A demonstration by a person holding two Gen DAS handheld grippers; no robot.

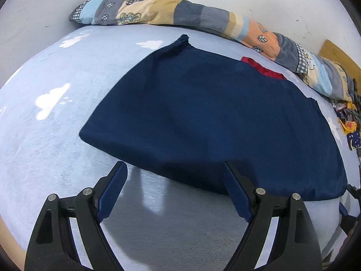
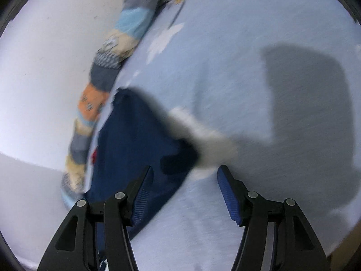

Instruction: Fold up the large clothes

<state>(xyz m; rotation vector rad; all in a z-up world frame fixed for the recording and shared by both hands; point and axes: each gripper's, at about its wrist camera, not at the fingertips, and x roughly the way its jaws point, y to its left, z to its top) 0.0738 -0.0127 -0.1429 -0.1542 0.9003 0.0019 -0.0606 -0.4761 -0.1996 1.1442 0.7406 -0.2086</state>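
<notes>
From the left wrist, the navy garment (image 1: pixel 203 122) lay spread flat on the pale blue bed sheet (image 1: pixel 52 158), already doubled over by the look of its rounded near edge, with a strip of red lining (image 1: pixel 262 67) peeping out at its far side; I judged at least one fold done and a further fold or two still owed, since it remained a broad slab; a patchwork quilt (image 1: pixel 203 18) ran rolled along the wall beyond the garment; the left gripper (image 1: pixel 173 187) hovered just short of the garment's near edge, tilted down toward it, its fingers (image 1: pixel 112 194) spread wide with only sheet between them and nothing held.

From the right wrist, the picture was smeared; the garment (image 2: pixel 135 140) lay to the left of the frame with the quilt (image 2: pixel 99 103) just beyond it against the wall; the right gripper (image 2: pixel 183 192) angled down over the garment's edge, its left finger (image 2: pixel 142 194) above the navy cloth and the other over bare sheet (image 2: pixel 225 67); the jaws stood partly apart and gripped nothing I could see.
</notes>
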